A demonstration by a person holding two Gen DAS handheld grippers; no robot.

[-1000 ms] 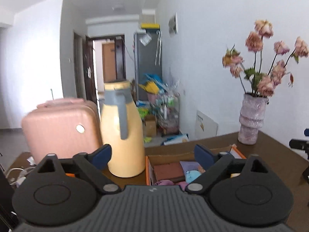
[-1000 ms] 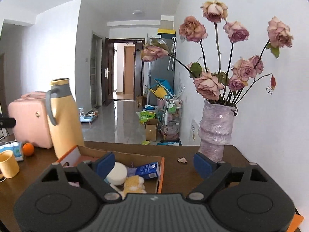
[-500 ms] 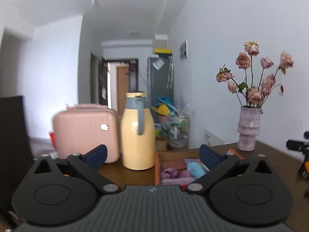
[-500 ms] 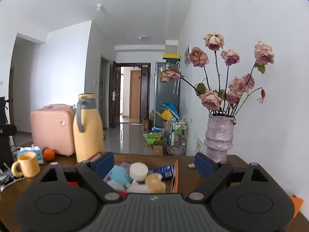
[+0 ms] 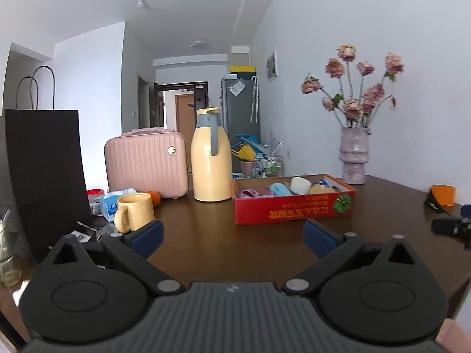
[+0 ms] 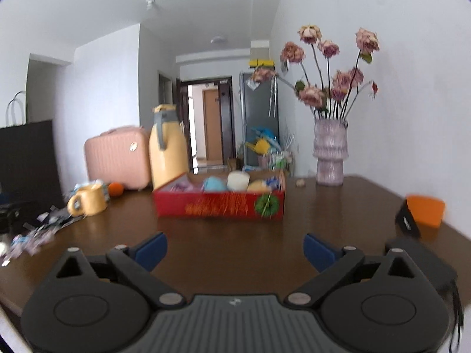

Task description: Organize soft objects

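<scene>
Two grippers, nothing between my jaws.
My left gripper [image 5: 232, 236] gapes; right gripper [image 6: 235, 248] is opening. Ahead of both: shallow red cardboard box [image 5: 294, 209] holding several plush, rounded soft toys [image 5: 279, 189].

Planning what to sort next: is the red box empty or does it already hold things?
It holds things. In the left wrist view the red box has a blue item, a white one and a yellow one showing above its wall.

Both wrist views look low and almost level across the brown table [image 5: 223, 247] toward the hallway, each with its own blue fingers in the foreground. The left view sits well back from the red box [image 5: 294, 206], facing its long side squarely. The right view, slightly blurred, shares the box [image 6: 219, 206], thermos [image 6: 167, 150], suitcase [image 6: 116, 158] and vase [image 6: 329, 153].
</scene>
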